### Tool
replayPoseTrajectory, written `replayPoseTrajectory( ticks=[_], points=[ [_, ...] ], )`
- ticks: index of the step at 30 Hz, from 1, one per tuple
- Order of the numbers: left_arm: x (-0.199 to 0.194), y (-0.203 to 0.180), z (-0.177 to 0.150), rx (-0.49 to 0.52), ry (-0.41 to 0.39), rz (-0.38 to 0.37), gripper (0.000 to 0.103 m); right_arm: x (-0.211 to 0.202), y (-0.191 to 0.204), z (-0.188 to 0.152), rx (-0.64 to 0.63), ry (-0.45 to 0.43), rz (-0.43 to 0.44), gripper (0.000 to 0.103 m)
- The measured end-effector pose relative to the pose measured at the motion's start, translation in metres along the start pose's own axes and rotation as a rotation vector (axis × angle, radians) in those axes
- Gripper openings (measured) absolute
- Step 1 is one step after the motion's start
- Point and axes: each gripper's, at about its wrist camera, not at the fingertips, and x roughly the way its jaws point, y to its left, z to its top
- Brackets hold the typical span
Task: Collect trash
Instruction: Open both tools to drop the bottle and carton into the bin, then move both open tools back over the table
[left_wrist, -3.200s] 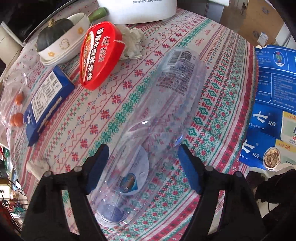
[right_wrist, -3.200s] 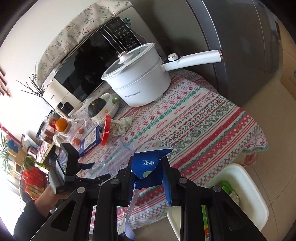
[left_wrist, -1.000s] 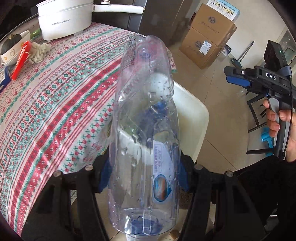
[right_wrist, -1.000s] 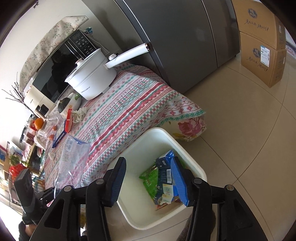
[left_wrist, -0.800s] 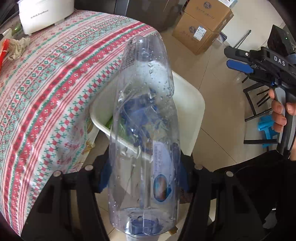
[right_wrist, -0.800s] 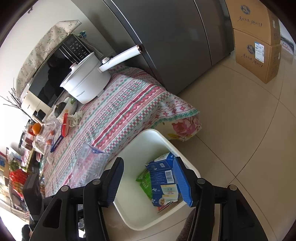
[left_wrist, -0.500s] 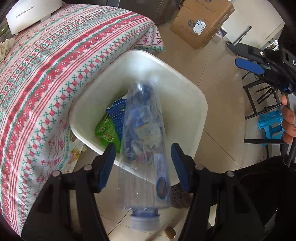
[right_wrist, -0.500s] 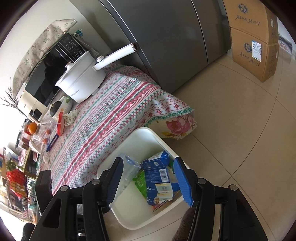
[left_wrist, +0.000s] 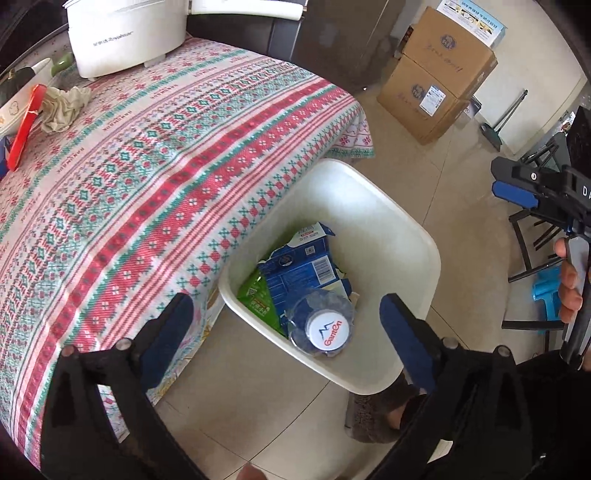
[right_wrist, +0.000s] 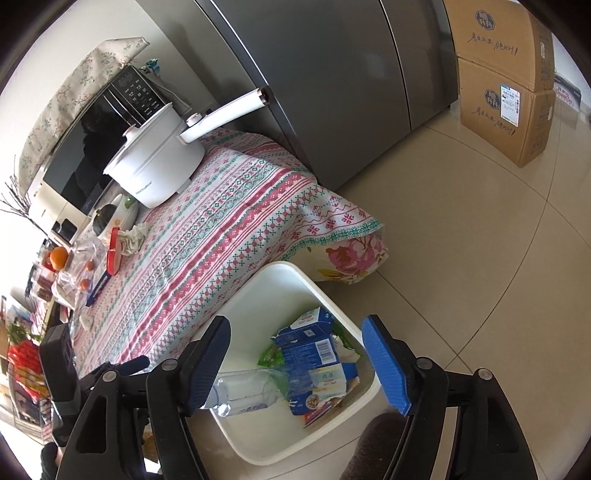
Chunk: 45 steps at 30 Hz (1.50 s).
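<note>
A white bin (left_wrist: 413, 236) stands on the floor beside the table. In it lie a clear plastic bottle (left_wrist: 320, 322), a blue carton (left_wrist: 299, 266) and a green wrapper (left_wrist: 255, 295). My left gripper (left_wrist: 286, 326) is open and empty above the bin's near side. My right gripper (right_wrist: 301, 360) is open and empty above the same bin (right_wrist: 280, 280); the bottle (right_wrist: 243, 391) and blue carton (right_wrist: 314, 347) show below it. On the table remain a crumpled tissue (left_wrist: 62, 105) and a red packet (left_wrist: 24, 127).
A white pot (left_wrist: 122, 31) stands at the table's far end on the patterned cloth (left_wrist: 147, 166). Cardboard boxes (left_wrist: 439, 70) stand by the fridge (right_wrist: 332, 74). A bowl with a squash (right_wrist: 107, 218) and oranges (right_wrist: 59, 256) sit at the table's far left.
My left gripper carried the bottle from the table to the bin, opened, and the bottle dropped in. My right gripper let the blue carton into the bin earlier and stays open above it.
</note>
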Motion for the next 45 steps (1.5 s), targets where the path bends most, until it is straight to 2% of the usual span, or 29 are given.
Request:
replayPoseTrajectory(
  ticks=[8, 29, 37, 45],
  points=[
    [-0.030, 0.043, -0.002, -0.050, -0.068, 0.099, 0.102, 0.010, 0.040, 0.009, -0.040, 0.002, 0.015, 0.084],
    [-0.110, 0.187, -0.044, -0.274, -0.167, 0.329, 0.102, 0.061, 0.202, 0.011, -0.205, 0.021, 0.089, 0.085],
    [-0.127, 0.249, -0.053, -0.404, -0.234, 0.414, 0.102, 0.095, 0.256, 0.007, -0.216, 0.025, 0.100, 0.085],
    [-0.131, 0.320, -0.065, -0.612, -0.321, 0.413, 0.102, 0.137, 0.303, 0.006, -0.228, 0.033, 0.140, 0.085]
  ],
)
